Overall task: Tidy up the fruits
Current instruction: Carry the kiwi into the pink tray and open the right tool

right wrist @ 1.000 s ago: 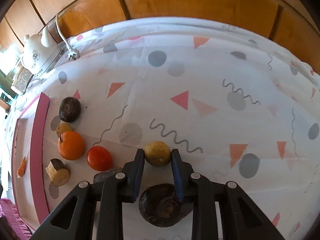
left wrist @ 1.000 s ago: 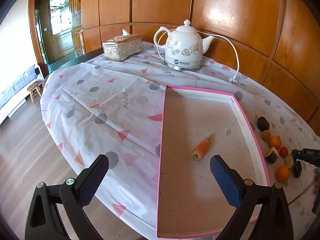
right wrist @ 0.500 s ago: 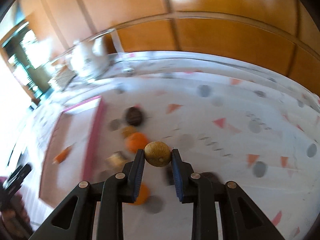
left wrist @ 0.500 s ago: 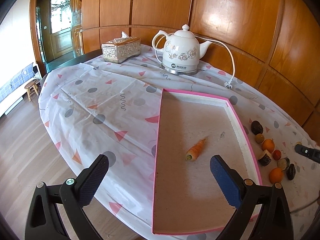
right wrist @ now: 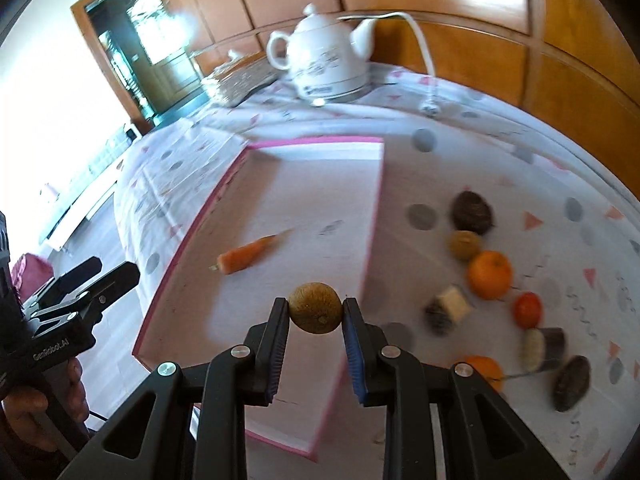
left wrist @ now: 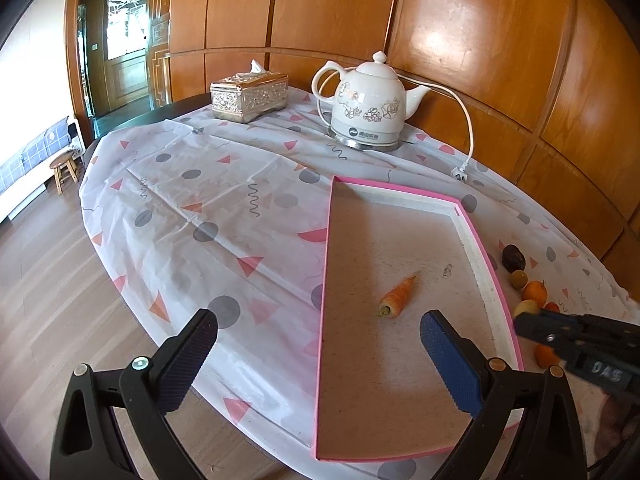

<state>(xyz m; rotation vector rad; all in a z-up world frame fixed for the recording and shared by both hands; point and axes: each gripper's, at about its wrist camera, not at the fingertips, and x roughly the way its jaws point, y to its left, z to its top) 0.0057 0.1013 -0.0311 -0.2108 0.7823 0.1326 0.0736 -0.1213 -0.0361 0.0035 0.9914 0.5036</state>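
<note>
Brown round fruit point(right wrist: 316, 308) clamped between right tongs point(right wrist: 315, 322) above pink tray point(right wrist: 312, 142); left tongs point(left wrist: 318, 356) wide apart.

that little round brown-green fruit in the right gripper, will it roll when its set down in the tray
Probably yes. The round fruit looks near-spherical, and the tray floor looks flat, so it may wander until the raised rim stops it. It seems firm: the right gripper pinches it with no visible denting. The tapered carrot lying there looks less apt to roll straight.

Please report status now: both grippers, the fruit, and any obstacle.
Right gripper shut on round brownish fruit, above pink tray. Left gripper open, empty. Only a carrot in the tray.
</note>
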